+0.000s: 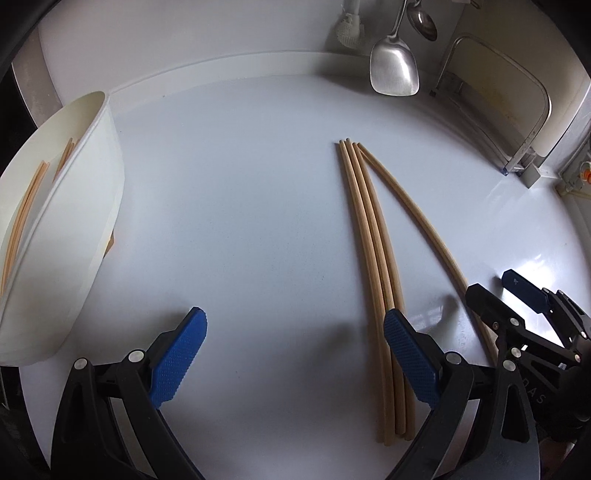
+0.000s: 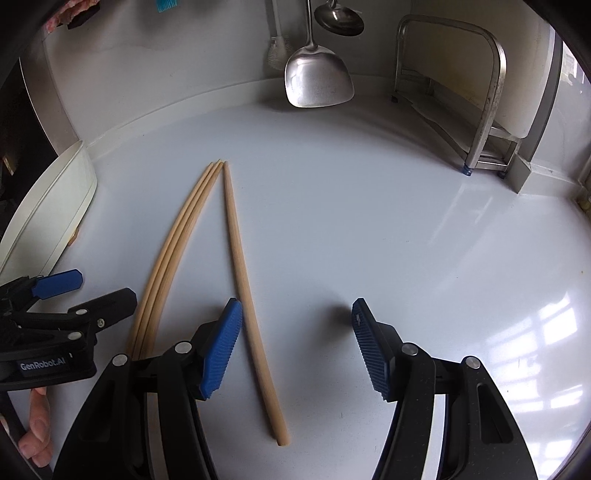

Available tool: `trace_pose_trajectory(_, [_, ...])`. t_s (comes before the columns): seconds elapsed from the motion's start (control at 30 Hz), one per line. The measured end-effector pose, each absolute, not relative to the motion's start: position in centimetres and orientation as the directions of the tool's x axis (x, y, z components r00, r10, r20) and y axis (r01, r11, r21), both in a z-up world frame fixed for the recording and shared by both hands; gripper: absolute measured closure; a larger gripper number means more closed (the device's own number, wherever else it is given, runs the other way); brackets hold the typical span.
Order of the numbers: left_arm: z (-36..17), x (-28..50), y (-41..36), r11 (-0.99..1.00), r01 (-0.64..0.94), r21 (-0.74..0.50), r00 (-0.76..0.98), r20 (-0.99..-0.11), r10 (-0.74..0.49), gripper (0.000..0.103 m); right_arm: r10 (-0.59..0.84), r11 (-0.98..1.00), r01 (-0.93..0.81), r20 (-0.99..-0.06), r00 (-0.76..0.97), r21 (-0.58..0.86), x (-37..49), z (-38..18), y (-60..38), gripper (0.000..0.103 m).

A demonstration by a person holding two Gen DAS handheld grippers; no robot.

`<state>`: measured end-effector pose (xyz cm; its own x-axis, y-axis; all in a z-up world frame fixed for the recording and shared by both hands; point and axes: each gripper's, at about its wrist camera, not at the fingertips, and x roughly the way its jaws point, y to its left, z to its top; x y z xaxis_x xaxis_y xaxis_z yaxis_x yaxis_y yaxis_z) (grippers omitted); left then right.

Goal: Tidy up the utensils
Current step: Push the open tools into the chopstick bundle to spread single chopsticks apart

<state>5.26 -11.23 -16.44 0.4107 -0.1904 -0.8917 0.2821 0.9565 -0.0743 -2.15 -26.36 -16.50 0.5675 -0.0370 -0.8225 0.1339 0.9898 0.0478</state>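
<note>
Hovering low over a glossy white tabletop (image 2: 369,221), the right claw (image 2: 295,343) stands wide and holds nothing, its blue ribbed pads (image 2: 221,350) spread to either side of the near end of a single wooden chopstick (image 2: 243,288); that chopstick lies flat on the tabletop, running away from the camera; just to its left lies a bundle of three chopsticks (image 2: 173,254), side by side and touching, their far tips almost meeting the tip of the single one, so the four form a narrow V; in the left wrist view the left claw (image 1: 295,354) is also spread wide and grips nothing, its right blue pad (image 1: 410,358) lying over the near part of the bundle (image 1: 373,251), with the single chopstick (image 1: 417,218) splaying off to the right toward the right claw (image 1: 495,295); well apart to the left stands a white plastic container (image 1: 74,221), tilted in the fisheye view, with more chopsticks (image 1: 22,214) inside it; farther back, at the wall, a steel spatula (image 2: 317,81) and a ladle (image 2: 340,20) hang beside a white brush (image 2: 279,48); a metal rack (image 2: 484,96) stands at the far right corner.
</note>
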Motion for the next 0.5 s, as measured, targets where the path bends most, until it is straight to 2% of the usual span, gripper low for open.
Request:
trace_pose_trajectory(0.23, [-16.58, 5.02, -11.05, 0.955, 0.282, -0.087, 0.409, -0.89, -0.202, 0.008, -0.031, 0.989, 0.136, -0.819, 0.573, 0.058, -2.09, -16.47, -26.58, 0.044])
trace_pose_trajectory(0.5, [-16.74, 4.56, -11.22, 0.958, 0.285, -0.016, 0.43, -0.892, -0.143, 0.007, -0.035, 0.992, 0.122, -0.818, 0.574, 0.043, -1.95, -16.57, -26.45, 0.044])
